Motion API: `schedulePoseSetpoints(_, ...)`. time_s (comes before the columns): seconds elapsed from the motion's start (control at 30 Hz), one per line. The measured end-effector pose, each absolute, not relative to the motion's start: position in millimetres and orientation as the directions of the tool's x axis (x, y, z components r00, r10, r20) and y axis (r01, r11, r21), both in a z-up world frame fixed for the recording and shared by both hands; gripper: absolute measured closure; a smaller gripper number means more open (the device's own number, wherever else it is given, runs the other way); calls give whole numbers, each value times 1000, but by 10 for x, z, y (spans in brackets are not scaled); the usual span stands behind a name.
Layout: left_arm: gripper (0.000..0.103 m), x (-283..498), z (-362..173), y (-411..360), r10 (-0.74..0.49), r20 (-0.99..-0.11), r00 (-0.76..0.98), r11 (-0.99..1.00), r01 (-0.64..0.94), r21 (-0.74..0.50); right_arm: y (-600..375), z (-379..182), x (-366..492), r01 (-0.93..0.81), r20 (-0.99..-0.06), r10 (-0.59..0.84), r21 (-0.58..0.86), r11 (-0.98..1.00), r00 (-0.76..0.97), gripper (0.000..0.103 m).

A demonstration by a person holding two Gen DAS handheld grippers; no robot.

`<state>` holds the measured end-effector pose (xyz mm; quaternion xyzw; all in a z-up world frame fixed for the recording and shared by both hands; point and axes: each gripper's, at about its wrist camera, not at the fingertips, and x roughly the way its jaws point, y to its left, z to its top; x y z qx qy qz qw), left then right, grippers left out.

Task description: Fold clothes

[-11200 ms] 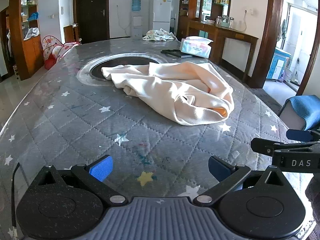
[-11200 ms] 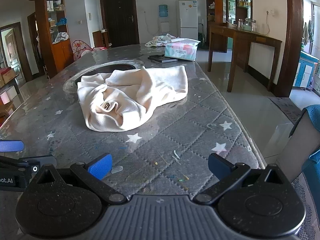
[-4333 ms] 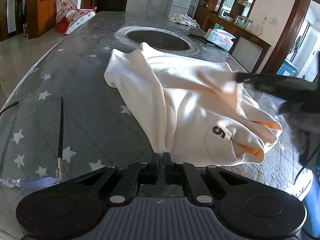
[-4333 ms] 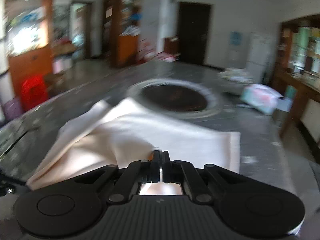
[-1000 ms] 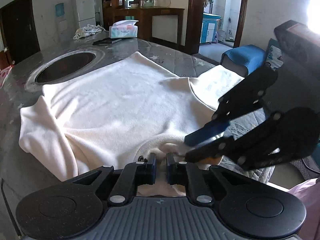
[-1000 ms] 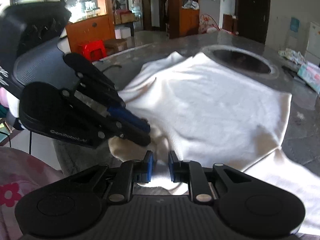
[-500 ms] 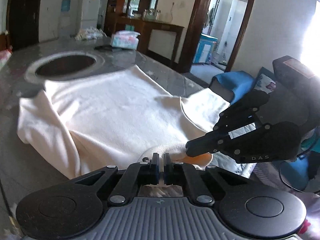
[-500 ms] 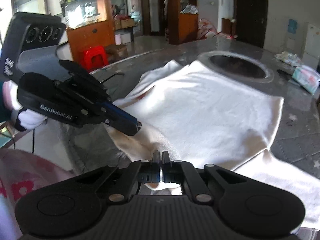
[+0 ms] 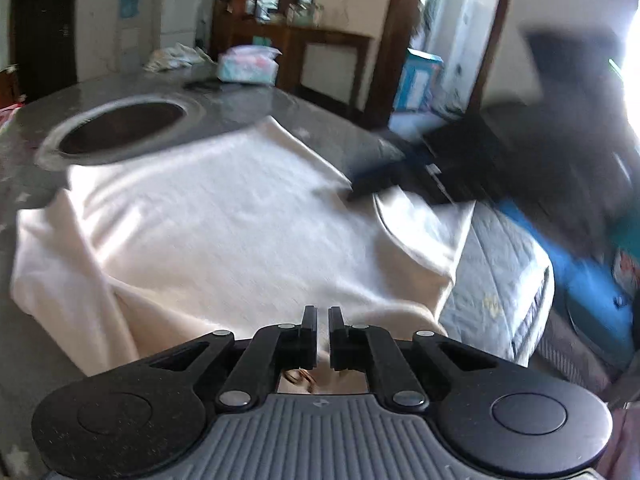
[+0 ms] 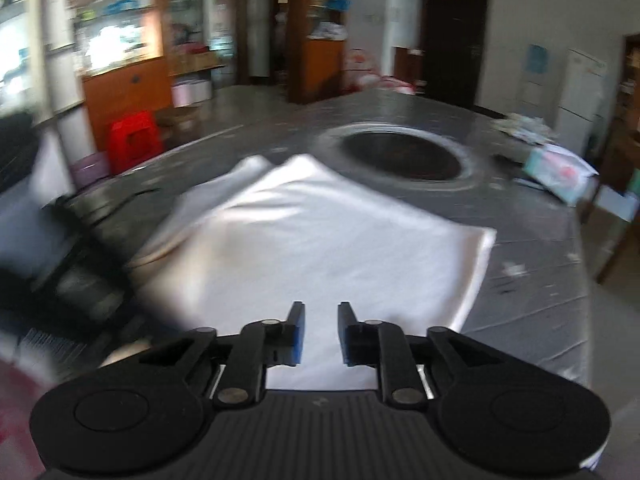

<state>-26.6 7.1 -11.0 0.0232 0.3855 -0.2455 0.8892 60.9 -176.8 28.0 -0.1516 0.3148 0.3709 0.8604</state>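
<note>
A cream sweatshirt (image 9: 240, 216) lies spread flat on the grey quilted star-patterned table; it also shows in the right wrist view (image 10: 320, 248). My left gripper (image 9: 323, 320) is at the garment's near edge, its jaws a narrow gap apart with cloth between and under them. My right gripper (image 10: 320, 320) sits over the near hem with the jaws partly open and cloth below them. The right gripper shows blurred in the left wrist view (image 9: 400, 176) at the garment's right sleeve.
A round dark recess (image 9: 120, 128) is set in the table beyond the garment. A tissue pack (image 9: 248, 64) and crumpled cloth (image 9: 176, 56) lie at the far end. A blue chair (image 9: 592, 280) stands to the right of the table, a red stool (image 10: 134, 140) to the left.
Both grippers were shut on the garment's near edge half a second ago; now the jaws have parted. The right gripper has swung away to the right sleeve side. Both views are blurred by motion.
</note>
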Motion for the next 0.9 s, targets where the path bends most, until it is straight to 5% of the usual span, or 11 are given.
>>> schedulePoseSetpoints(0.37,92,-302,-91,181,-422,-701,575,890,410,-199,-1548,-124,1885,-607,-722,389,-53,793,572,84)
schedulePoseSetpoints(0.63,64,-11,317,666,-196,-679,707,980,112,-166,-1447,-97,1769,-624,-707,414,-49,780,573,76)
schedulePoseSetpoints(0.9,58,756,359,870,41,-692,721,989,-128,-74,-1373,-12,1320,-695,-687,484,-41,718,541,75)
